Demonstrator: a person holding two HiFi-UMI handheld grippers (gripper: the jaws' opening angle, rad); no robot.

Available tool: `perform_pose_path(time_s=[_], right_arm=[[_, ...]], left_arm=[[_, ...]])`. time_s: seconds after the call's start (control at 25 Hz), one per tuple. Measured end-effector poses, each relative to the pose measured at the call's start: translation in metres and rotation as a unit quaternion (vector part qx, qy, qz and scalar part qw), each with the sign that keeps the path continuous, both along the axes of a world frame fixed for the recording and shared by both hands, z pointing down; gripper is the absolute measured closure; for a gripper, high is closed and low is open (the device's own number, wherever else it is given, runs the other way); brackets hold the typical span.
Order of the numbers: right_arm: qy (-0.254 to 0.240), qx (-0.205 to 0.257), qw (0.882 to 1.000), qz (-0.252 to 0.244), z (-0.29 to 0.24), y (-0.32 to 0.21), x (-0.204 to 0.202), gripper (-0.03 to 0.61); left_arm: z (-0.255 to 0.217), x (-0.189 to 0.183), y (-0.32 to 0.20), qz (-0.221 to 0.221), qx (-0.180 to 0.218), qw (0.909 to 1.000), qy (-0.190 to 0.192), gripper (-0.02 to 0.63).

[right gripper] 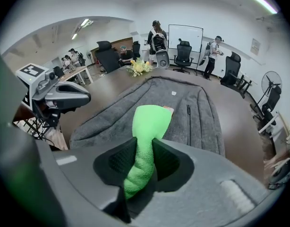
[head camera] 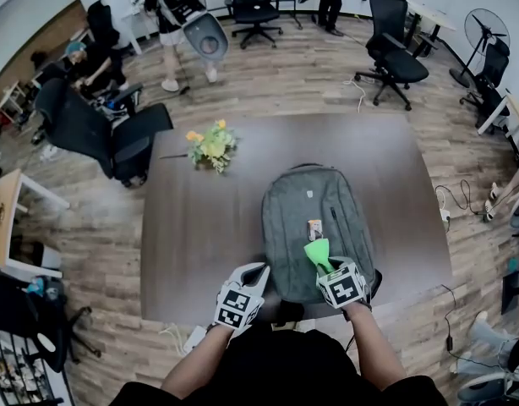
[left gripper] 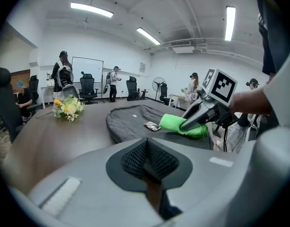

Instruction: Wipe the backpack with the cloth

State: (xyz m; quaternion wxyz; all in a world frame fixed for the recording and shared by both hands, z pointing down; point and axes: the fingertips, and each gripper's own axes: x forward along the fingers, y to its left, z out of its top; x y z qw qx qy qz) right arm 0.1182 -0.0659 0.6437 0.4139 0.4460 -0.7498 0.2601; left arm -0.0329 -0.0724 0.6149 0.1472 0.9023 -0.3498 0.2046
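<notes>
A grey backpack (head camera: 310,218) lies flat on the dark wooden table (head camera: 200,227), front side up, with a small tag (head camera: 314,227) on it. My right gripper (head camera: 324,265) is shut on a green cloth (head camera: 318,251), which rests on the near part of the backpack (right gripper: 183,103). In the right gripper view the cloth (right gripper: 146,131) runs up between the jaws and folds out over the fabric. My left gripper (head camera: 256,273) hovers at the table's near edge, left of the backpack, jaws closed together with nothing in them. The left gripper view shows the cloth (left gripper: 183,125) under the right gripper.
A small bunch of yellow flowers (head camera: 210,146) stands on the table's far left part. Black office chairs (head camera: 395,53) surround the table, one (head camera: 99,134) close at its left. People stand at the far side of the room. Cables (head camera: 450,201) lie on the floor at right.
</notes>
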Motion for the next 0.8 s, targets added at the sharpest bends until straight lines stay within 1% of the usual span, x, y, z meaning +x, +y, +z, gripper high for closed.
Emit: perform_pose_path(time_s=[0.16,0.2,0.32,0.52,0.8], right_arm=[[0.039,0.012,0.999,-0.012,-0.004,-0.001,0.013,0.477],[0.042,0.013,0.999,-0.012,-0.004,-0.001,0.015,0.477],[0.042,0.01,0.999,0.004,-0.003,0.0,0.028,0.477],[0.087,0.018,0.996,0.013,-0.003,-0.001,0.061,0.477],[0.116,0.023,0.992,0.038,-0.009,-0.003,0.101,0.477]], left_arm=[[-0.002,0.01,0.0,0.009,-0.003,0.9999,0.003,0.594],[-0.003,0.012,-0.001,0.011,-0.003,0.9999,0.003,0.594],[-0.001,0.018,-0.002,0.014,-0.001,0.9999,-0.001,0.594],[0.0,0.021,-0.003,0.014,-0.002,0.9999,-0.009,0.594],[-0.003,0.021,-0.004,0.011,-0.002,0.9999,-0.01,0.594]])
